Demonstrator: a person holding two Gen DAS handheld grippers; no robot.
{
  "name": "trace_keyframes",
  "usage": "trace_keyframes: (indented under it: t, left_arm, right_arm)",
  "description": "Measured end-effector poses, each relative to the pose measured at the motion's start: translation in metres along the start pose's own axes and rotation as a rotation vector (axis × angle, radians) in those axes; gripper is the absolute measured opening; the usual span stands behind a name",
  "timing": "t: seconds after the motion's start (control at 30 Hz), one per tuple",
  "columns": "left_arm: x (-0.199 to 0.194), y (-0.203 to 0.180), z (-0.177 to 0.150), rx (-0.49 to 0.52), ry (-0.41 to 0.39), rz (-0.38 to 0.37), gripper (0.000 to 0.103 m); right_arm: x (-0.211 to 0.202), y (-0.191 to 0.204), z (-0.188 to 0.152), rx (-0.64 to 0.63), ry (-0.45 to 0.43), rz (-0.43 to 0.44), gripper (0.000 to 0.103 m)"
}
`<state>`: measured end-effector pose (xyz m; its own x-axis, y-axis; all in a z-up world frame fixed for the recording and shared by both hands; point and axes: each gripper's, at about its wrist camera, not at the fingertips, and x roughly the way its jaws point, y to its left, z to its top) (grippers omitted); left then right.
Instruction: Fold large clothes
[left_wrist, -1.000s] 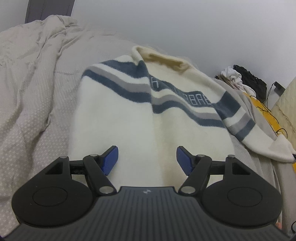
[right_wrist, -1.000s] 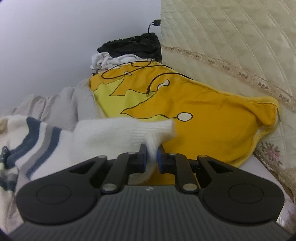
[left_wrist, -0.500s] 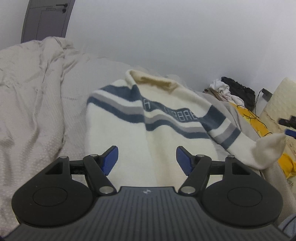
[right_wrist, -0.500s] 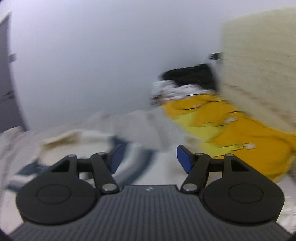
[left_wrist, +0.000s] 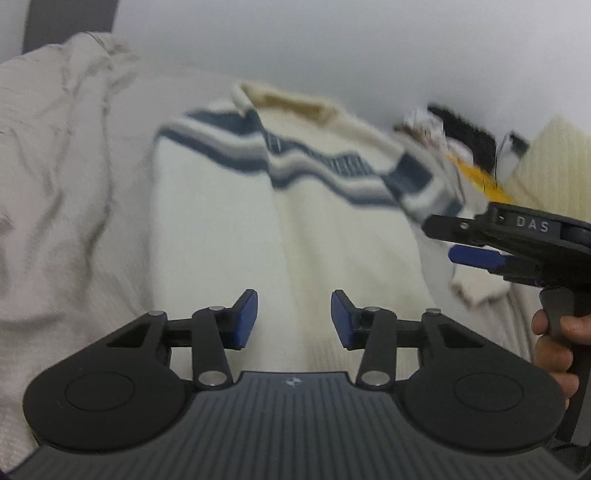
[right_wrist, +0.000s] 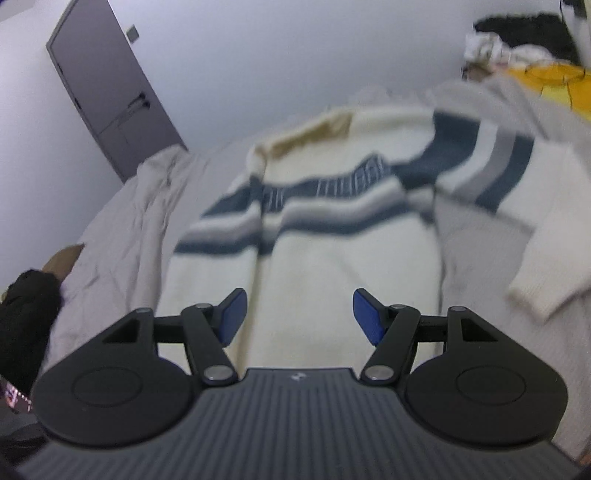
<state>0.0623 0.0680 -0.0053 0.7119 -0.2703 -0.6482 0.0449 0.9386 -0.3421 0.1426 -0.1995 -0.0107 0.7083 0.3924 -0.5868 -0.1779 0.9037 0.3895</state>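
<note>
Your tongs: both pairs wide open, empty.
Left tongs (left_wrist: 294, 319) and right tongs (right_wrist: 298, 315) hover above the sweater (right_wrist: 314, 258) on the bed (right_wrist: 122, 221).

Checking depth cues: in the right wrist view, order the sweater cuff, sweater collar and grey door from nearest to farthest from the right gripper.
From the right gripper:
1. Sweater cuff, lower right, nearest.
2. Sweater collar, centre, mid-bed.
3. Grey door, upper left, far wall.
</note>
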Motion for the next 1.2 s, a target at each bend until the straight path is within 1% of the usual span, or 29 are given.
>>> trace_keyframes:
  t: [0.1, 0.13, 0.17, 0.3, 0.4, 0.47, 0.53, 0.57, 0.6, 0.63, 0.73, 0.83, 0.93, 1.0, 1.13, 1.2]
  left_arm:
    - [0.021, -0.009, -0.008, 0.040, 0.065, 0.031, 0.050]
    - [0.026, -0.011, -0.010, 0.053, 0.082, 0.048, 0.050]
    - [0.032, -0.014, -0.013, 0.072, 0.096, 0.069, 0.050]
    - [0.044, -0.025, -0.019, 0.154, 0.118, 0.131, 0.055]
    - [0.050, -0.025, -0.020, 0.182, 0.126, 0.162, 0.057]
    - [0.052, -0.022, -0.021, 0.167, 0.113, 0.208, 0.051]
    - [0.052, -0.020, -0.020, 0.165, 0.105, 0.251, 0.029]
    - [0.052, -0.020, -0.020, 0.167, 0.098, 0.266, 0.024]
    - [0.050, -0.020, -0.020, 0.163, 0.090, 0.274, 0.014]
    - [0.048, -0.018, -0.018, 0.153, 0.073, 0.284, 0.009]
    - [0.031, -0.008, -0.010, 0.101, -0.008, 0.325, 0.007]
    - [0.005, 0.015, 0.011, 0.018, -0.105, 0.348, 0.007]
    - [-0.018, 0.041, 0.042, -0.026, -0.201, 0.421, 0.006]
    - [-0.032, 0.068, 0.069, -0.078, -0.241, 0.449, 0.006]
    - [-0.037, 0.119, 0.118, -0.086, -0.274, 0.557, 0.006]
    - [-0.032, 0.152, 0.143, -0.106, -0.266, 0.618, 0.006]
  right_arm:
    - [0.007, -0.003, -0.014, 0.010, 0.042, -0.014, 0.066]
    - [0.009, -0.008, -0.015, 0.023, 0.056, -0.010, 0.066]
    - [0.007, -0.004, -0.022, 0.035, 0.061, -0.011, 0.066]
    - [0.010, -0.016, -0.023, 0.076, 0.068, -0.016, 0.066]
    - [0.015, -0.018, -0.025, 0.081, 0.075, -0.016, 0.066]
    - [0.017, -0.020, -0.027, 0.075, 0.084, -0.019, 0.066]
    - [0.019, -0.021, -0.029, 0.080, 0.095, -0.016, 0.066]
    - [0.020, -0.022, -0.029, 0.083, 0.100, -0.015, 0.066]
    - [0.020, -0.021, -0.030, 0.083, 0.102, -0.016, 0.066]
    - [0.021, -0.021, -0.031, 0.082, 0.103, -0.017, 0.066]
    - [0.021, -0.019, -0.032, 0.072, 0.106, -0.017, 0.066]
    - [0.020, -0.018, -0.032, 0.066, 0.102, -0.019, 0.066]
    - [0.020, -0.019, -0.030, 0.066, 0.095, -0.021, 0.066]
    - [0.020, -0.019, -0.028, 0.065, 0.090, -0.023, 0.066]
    - [0.020, -0.022, -0.022, 0.073, 0.066, -0.034, 0.066]
    - [0.022, -0.023, -0.019, 0.078, 0.056, -0.043, 0.066]
